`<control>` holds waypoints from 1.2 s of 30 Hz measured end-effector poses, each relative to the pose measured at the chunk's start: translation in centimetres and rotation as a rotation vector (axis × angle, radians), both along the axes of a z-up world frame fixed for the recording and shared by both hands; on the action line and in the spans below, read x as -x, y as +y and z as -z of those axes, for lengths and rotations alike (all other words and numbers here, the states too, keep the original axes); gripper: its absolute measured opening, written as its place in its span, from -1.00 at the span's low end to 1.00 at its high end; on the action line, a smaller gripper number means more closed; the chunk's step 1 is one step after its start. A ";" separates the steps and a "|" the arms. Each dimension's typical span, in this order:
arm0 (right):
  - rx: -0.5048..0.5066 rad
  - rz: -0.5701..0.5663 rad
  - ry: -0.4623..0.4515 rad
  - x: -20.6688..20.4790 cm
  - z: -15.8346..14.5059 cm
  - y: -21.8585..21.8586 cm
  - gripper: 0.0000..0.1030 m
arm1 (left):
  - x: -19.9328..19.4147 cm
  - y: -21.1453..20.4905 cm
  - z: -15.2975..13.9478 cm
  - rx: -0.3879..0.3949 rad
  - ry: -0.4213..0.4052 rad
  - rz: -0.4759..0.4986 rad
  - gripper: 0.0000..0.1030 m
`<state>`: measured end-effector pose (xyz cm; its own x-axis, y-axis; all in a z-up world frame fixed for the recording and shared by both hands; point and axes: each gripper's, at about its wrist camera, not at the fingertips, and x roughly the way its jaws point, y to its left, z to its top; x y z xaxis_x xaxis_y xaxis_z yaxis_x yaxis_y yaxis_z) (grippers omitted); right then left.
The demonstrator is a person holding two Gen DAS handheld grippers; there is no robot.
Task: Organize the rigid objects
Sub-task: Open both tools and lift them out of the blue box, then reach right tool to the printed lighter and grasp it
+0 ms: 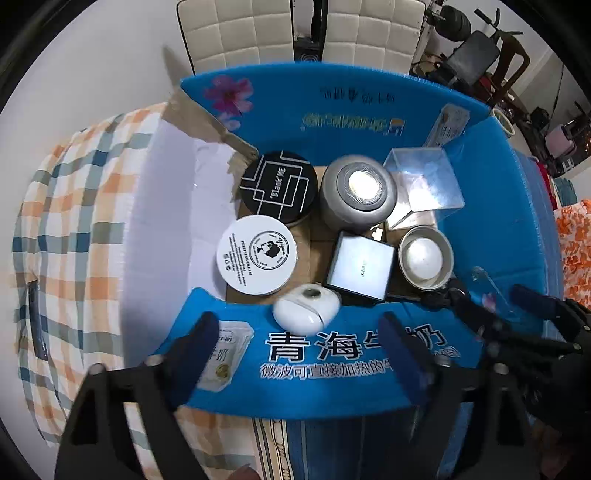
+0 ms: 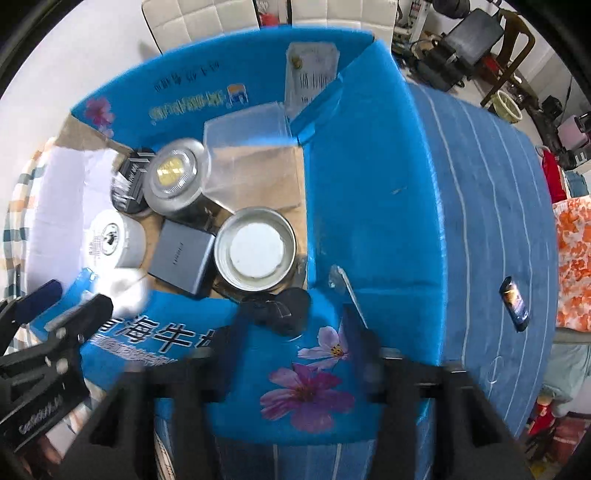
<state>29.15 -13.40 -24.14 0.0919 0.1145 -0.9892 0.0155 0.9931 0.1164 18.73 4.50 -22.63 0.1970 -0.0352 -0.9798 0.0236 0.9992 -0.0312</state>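
An open blue carton (image 1: pixel 369 122) holds several rigid things: a black round tin (image 1: pixel 279 186), a white cream jar (image 1: pixel 256 254), a grey canister (image 1: pixel 356 192), a clear plastic box (image 1: pixel 424 184), a dark square box (image 1: pixel 360 267), a metal tin (image 1: pixel 424 256) and a white oval case (image 1: pixel 306 308). My left gripper (image 1: pixel 299 354) is open and empty over the near flap. My right gripper (image 2: pixel 291 343) is open and empty above the carton's front right corner, just behind a small black object (image 2: pixel 280 308). The metal tin (image 2: pixel 255 251) and dark box (image 2: pixel 183 256) show below it.
The carton sits on a bed with a checked orange-blue cover (image 1: pixel 74 221) at left and a blue striped cloth (image 2: pixel 491 206) at right. A small dark tube (image 2: pixel 514 302) lies on the striped cloth. White chairs (image 1: pixel 236 33) stand behind.
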 end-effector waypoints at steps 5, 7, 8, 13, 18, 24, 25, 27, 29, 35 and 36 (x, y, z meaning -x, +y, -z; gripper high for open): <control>-0.001 -0.038 -0.048 1.1 -2.9 0.0 0.76 | 0.2 0.8 -2.5 -0.014 -0.035 -0.011 0.74; 0.001 -0.052 -0.060 1.7 -4.6 -0.1 0.76 | 0.8 0.8 -4.0 -0.025 -0.051 -0.016 0.75; -0.009 -0.055 -0.067 2.2 -5.6 -0.2 0.76 | 1.2 0.9 -5.1 -0.028 -0.060 -0.019 0.75; -0.029 -0.071 -0.157 4.8 -12.6 -1.4 0.76 | 3.7 1.5 -10.4 -0.003 -0.123 -0.039 0.75; -0.063 -0.067 -0.217 6.9 -17.9 -2.8 0.76 | 5.5 1.1 -14.3 0.028 -0.163 -0.038 0.75; -0.117 -0.054 -0.245 8.9 -21.7 -4.4 0.76 | 6.5 -0.6 -16.7 0.007 -0.216 -0.015 0.75; -0.123 -0.049 -0.247 9.0 -22.0 -4.7 0.76 | 6.4 -1.3 -16.9 0.004 -0.223 -0.003 0.75; -0.131 -0.032 -0.244 9.2 -22.2 -5.6 0.76 | 6.0 -2.6 -16.9 0.000 -0.227 0.019 0.75; -0.123 -0.003 -0.231 8.9 -21.6 -7.1 0.76 | 5.4 -4.1 -16.5 -0.001 -0.221 0.041 0.75; -0.004 0.124 -0.165 6.7 -16.5 -15.4 0.76 | 1.9 -10.9 -12.2 0.005 -0.212 0.070 0.75; 0.028 0.145 -0.145 6.2 -15.1 -17.3 0.76 | 1.3 -11.9 -11.2 0.002 -0.202 0.077 0.75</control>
